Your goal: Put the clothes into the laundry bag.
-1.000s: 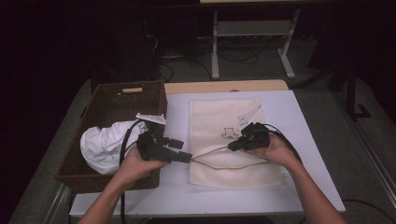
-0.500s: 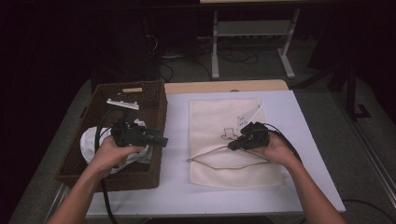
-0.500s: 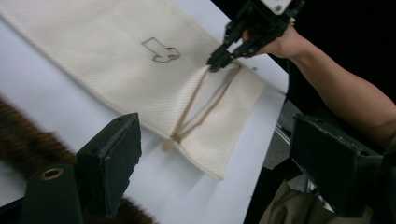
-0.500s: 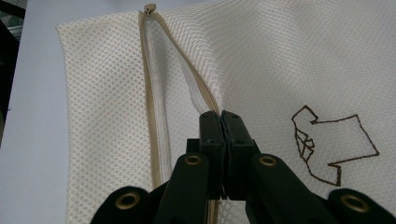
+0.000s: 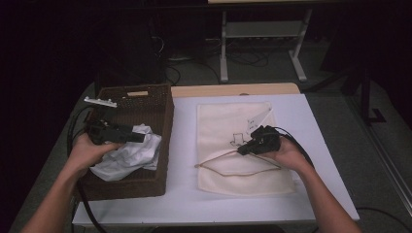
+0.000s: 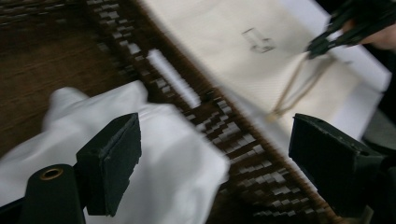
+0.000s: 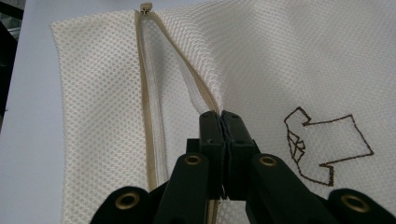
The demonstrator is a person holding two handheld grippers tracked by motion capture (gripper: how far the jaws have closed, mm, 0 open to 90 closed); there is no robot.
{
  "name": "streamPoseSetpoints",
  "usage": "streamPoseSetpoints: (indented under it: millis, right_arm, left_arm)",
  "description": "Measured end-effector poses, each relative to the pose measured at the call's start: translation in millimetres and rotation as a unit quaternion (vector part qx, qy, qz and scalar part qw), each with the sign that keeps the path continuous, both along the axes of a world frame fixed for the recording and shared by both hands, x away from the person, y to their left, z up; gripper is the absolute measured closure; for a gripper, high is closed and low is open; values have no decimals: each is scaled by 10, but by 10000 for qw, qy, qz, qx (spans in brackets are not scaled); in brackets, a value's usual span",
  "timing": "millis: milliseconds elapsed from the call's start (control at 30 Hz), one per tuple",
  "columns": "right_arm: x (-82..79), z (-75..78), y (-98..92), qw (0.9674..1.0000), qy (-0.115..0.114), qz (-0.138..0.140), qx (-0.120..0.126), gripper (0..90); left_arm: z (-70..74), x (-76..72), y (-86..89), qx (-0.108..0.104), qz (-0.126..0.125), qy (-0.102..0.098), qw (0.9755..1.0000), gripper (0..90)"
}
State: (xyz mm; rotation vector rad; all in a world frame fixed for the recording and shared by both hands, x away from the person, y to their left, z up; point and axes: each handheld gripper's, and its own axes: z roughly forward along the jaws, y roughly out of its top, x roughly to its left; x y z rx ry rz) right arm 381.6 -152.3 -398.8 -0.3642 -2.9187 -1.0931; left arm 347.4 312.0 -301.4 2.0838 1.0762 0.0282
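Observation:
A cream mesh laundry bag (image 5: 228,121) lies flat on the white table (image 5: 184,194), its zipper (image 7: 144,93) open in a long slit. My right gripper (image 5: 241,151) is shut on the upper edge of that opening (image 7: 220,116) and lifts it a little beside the embroidered shirt outline (image 7: 322,140). My left gripper (image 5: 138,138) hangs open over the white garment (image 5: 128,155) in the brown wicker basket (image 5: 145,97). In the left gripper view the jaws (image 6: 215,123) stand wide apart just above the garment (image 6: 163,154), touching nothing, with the bag (image 6: 224,42) and the right gripper (image 6: 317,44) beyond.
The basket takes up the table's left side, with a small white strip (image 5: 99,101) on its far left rim. A wooden board (image 5: 233,90) runs along the far table edge. A metal stand (image 5: 262,43) and cables are on the dark floor behind.
My left gripper has left the bag's zipper end and swung left over the basket, now above the white garment. The right gripper has held still on the bag.

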Motion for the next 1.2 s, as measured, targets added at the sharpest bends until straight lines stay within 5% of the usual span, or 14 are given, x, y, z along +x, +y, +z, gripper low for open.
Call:
streamPoseSetpoints:
  millis: [133,200,267,300,333,367,467,667,867,1133,1200]
  right_arm:
    - [4,18,19,10000,-27,10,-39,879]
    - [14,35,30,10000,-51,27,-60,879]
    - [27,54,36,10000,-69,23,-62,879]
    - [27,54,36,10000,-69,23,-62,879]
    - [39,58,33,10000,-67,14,-49,879]
    - [39,58,33,10000,-67,14,-49,879]
    - [56,34,31,10000,-24,-14,-73,879]
    - [78,26,36,10000,-22,-36,-78,879]
    - [104,-10,52,9999,11,-81,-138,879]
    - [124,-6,29,9998,6,-174,-132,879]
    - [140,-14,20,9997,37,-217,-116,879]
  left_arm:
    - [-26,18,157,299,278,-82,9991,165]
    - [-51,21,220,678,445,-134,9966,165]
    - [-110,25,267,1227,603,-127,9905,162]
    - [-110,25,267,1227,603,-127,9905,162]
    - [-178,31,285,1616,696,-97,9844,163]
    - [-178,31,285,1616,696,-97,9844,162]
    - [-375,55,285,2081,554,289,9761,146]
    - [-544,115,266,2173,317,725,9729,115]
    - [-748,199,257,2364,254,1180,9641,237]
    - [-824,243,314,2105,432,1348,9673,467]
    - [-824,256,339,1937,478,1411,9697,568]
